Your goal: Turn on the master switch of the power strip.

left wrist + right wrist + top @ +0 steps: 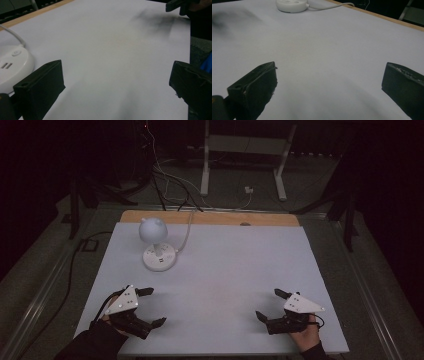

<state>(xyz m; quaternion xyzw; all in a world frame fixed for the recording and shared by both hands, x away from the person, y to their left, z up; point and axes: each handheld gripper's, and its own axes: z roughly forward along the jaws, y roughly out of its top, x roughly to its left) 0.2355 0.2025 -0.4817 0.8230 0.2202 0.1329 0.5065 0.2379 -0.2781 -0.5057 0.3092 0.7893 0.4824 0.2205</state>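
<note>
High view: both tongs, left and right, gape empty near lamp.

A small white lamp stands upright on the far left part of the white table. It has a round ball head on a short neck and a flat round base with buttons. A white cord runs from its base toward the table's far edge.

No readable text, brand, number or sign anywhere; merely an unlettered power-symbol button and two blank slot-shaped ports on the white round base of the desk lamp at the table's far left, too blurred for any marking.
</note>
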